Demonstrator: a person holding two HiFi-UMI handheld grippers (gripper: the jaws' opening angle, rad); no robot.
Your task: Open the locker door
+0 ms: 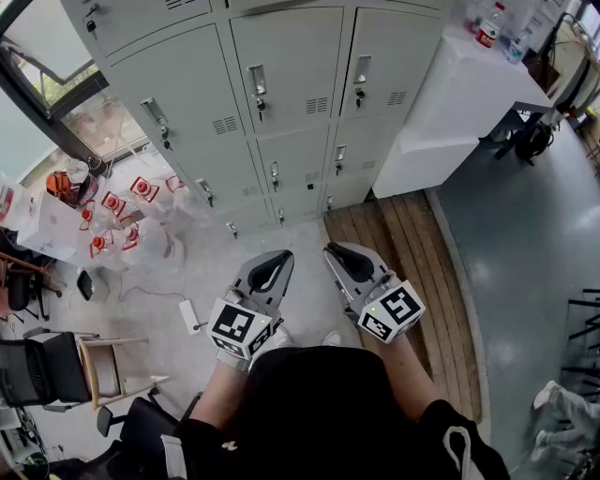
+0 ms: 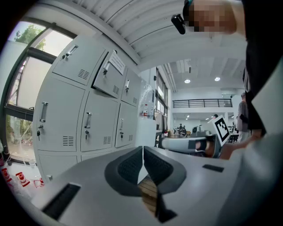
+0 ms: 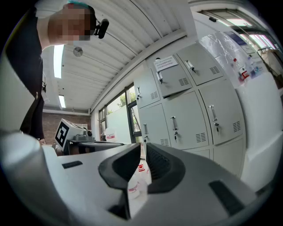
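Note:
A bank of pale grey lockers (image 1: 286, 66) fills the top of the head view, each door with a handle (image 1: 257, 80) and a key lock. Both grippers hang low near my body, well short of the lockers. My left gripper (image 1: 278, 260) is shut with nothing in it, and so is my right gripper (image 1: 336, 253). In the left gripper view the jaw tips (image 2: 142, 154) meet, and an upper locker door with a paper note (image 2: 109, 73) stands slightly ajar. The right gripper view shows its gripper (image 3: 142, 152) pointing past the same noted door (image 3: 170, 79).
A white counter (image 1: 469, 94) with bottles (image 1: 487, 28) stands right of the lockers, above a wooden platform (image 1: 403, 244). Red-labelled plastic bottles (image 1: 122, 206) litter the floor at left. A power strip (image 1: 190, 314) and a chair (image 1: 103, 366) lie near my left side.

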